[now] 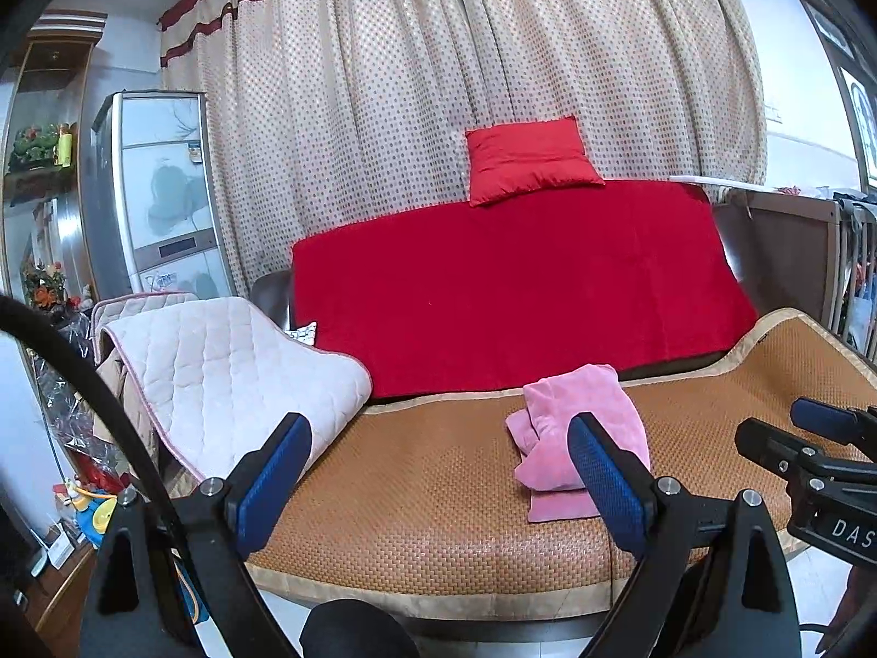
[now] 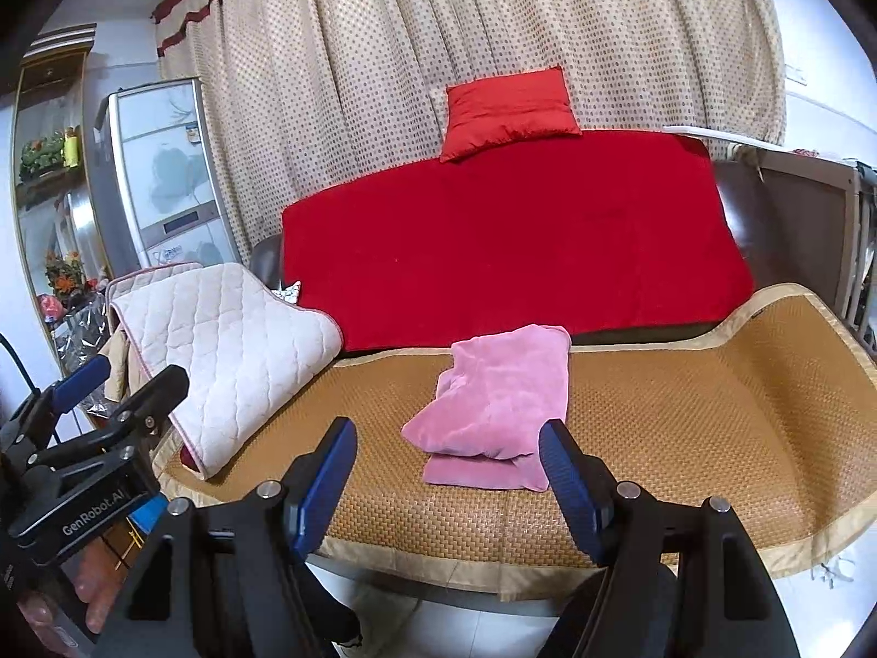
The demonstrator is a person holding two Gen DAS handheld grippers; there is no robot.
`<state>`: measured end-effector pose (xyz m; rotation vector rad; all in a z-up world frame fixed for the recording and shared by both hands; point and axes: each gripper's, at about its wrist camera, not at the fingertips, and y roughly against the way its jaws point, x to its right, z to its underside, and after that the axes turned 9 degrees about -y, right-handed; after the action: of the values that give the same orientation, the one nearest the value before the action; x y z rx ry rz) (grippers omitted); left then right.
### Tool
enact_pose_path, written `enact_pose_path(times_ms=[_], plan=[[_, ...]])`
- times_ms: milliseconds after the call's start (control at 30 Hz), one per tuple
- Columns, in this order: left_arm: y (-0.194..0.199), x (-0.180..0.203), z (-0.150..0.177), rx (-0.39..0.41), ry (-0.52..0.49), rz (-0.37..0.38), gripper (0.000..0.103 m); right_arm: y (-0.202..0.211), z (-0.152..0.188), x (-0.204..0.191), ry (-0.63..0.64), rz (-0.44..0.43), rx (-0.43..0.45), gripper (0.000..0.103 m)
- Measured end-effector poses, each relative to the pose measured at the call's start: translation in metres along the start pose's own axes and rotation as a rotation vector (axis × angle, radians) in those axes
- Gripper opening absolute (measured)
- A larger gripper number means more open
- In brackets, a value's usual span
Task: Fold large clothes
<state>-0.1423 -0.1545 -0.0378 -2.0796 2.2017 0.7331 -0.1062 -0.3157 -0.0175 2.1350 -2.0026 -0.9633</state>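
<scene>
Both grippers point(image 1: 438, 471) point(image 2: 446, 474) gape above seemingly folded pink garment point(image 2: 493, 406).

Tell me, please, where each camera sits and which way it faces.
Left wrist: on the left gripper, facing forward over the woven mat to the red sofa cover; own open blue fingers show, and the right gripper at the right edge.
Right wrist: on the right gripper, same direction; own open fingers and the left gripper at the left edge.
Shared: folded pink garment, quilted pad, red cushion, dotted curtain.
</scene>
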Motion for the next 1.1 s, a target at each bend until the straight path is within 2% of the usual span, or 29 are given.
enact_pose_path(times_ms=[467,1100], plan=[[0.003,0.0,0.0,0.003,0.008,-0.006,0.095,0.001,-0.002,-0.001,-0.005,-0.004,0.007,0.073],[0.002,-0.004,0.005,-0.002,0.008,-0.003,0.095,-0.004,0.006,-0.012,0.022,0.036,0.003,0.073]])
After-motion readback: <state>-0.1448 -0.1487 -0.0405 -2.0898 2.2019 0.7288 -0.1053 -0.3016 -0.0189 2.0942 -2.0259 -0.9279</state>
